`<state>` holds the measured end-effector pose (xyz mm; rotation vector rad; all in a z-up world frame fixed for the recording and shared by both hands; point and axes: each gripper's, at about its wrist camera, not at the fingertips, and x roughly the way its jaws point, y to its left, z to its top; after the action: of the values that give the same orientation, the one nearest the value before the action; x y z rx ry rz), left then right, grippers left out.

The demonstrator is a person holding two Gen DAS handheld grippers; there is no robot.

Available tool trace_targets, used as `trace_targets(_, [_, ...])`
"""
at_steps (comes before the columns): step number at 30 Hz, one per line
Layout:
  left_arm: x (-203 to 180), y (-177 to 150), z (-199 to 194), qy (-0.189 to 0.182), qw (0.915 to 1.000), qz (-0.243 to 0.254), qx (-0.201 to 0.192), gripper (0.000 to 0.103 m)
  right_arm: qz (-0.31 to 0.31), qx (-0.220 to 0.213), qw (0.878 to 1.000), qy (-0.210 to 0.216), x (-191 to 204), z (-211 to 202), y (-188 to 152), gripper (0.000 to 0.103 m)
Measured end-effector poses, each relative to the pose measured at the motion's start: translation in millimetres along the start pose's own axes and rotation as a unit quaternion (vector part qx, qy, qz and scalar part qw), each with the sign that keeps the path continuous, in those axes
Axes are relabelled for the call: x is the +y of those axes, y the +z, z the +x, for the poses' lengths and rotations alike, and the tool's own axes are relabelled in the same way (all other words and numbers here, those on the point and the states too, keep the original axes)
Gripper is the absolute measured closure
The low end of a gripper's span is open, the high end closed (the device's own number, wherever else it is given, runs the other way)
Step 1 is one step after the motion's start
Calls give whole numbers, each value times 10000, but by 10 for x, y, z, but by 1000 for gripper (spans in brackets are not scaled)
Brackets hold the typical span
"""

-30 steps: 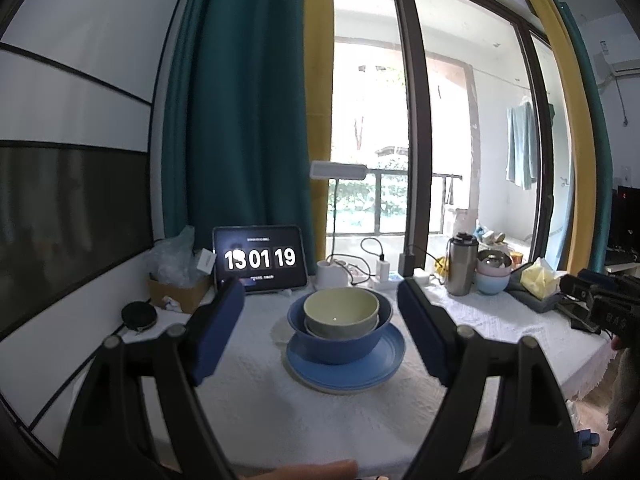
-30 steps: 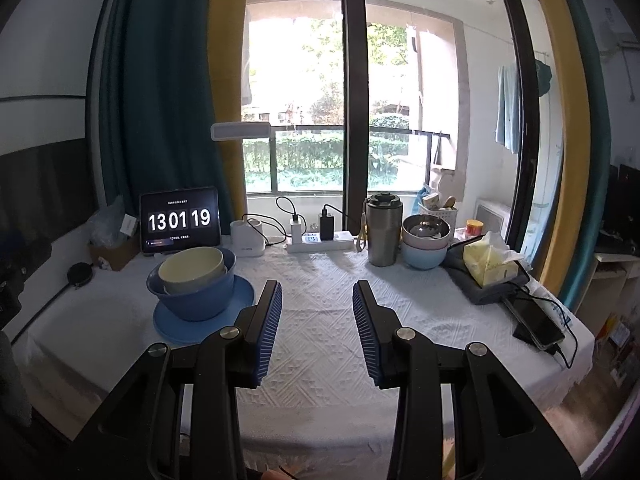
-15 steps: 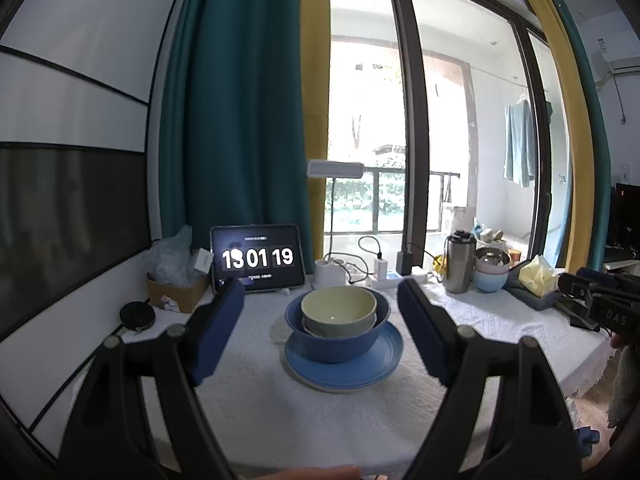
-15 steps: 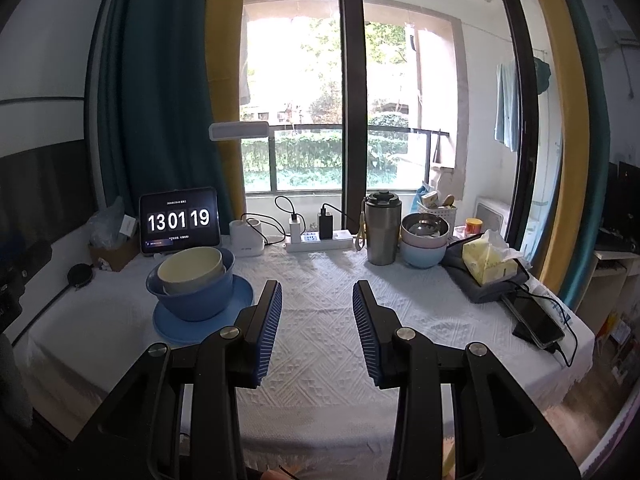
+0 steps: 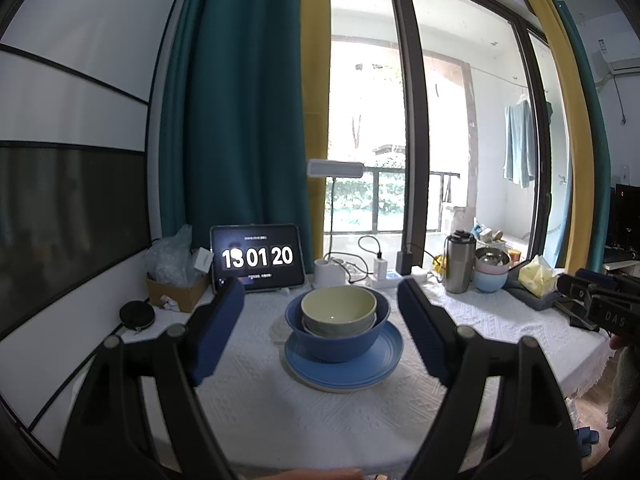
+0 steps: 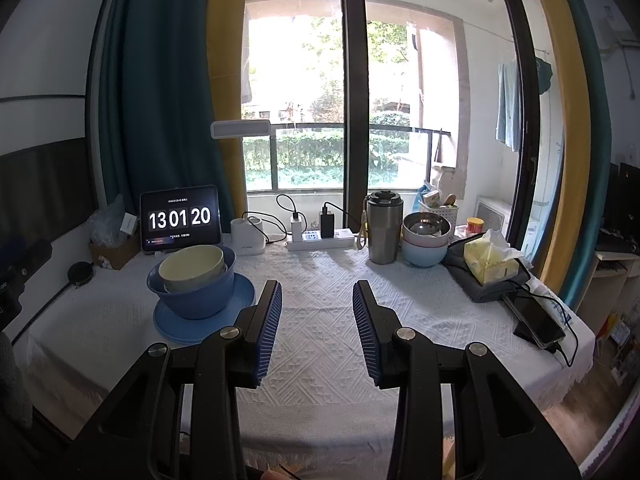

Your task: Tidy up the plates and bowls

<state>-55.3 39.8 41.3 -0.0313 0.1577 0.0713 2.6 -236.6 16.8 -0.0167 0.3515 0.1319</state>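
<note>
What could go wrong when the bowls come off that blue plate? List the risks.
1. The pale green bowl sits tilted inside the big blue bowl, on what looks like another bowl; a sideways nudge may tip it.
2. Gripping only the big blue bowl would lift the whole nest, likely heavy and slippery between the open left tool pads.
3. The black-screened tablet clock stands propped close behind the round blue plate; overreaching could knock it over.
</note>
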Motion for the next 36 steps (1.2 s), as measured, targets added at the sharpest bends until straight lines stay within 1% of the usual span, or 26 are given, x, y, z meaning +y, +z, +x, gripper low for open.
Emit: trace_targets(36, [-33, 4, -6, -18, 10000, 17, 6, 23, 10, 34, 10000, 16, 4, 35, -35, 64])
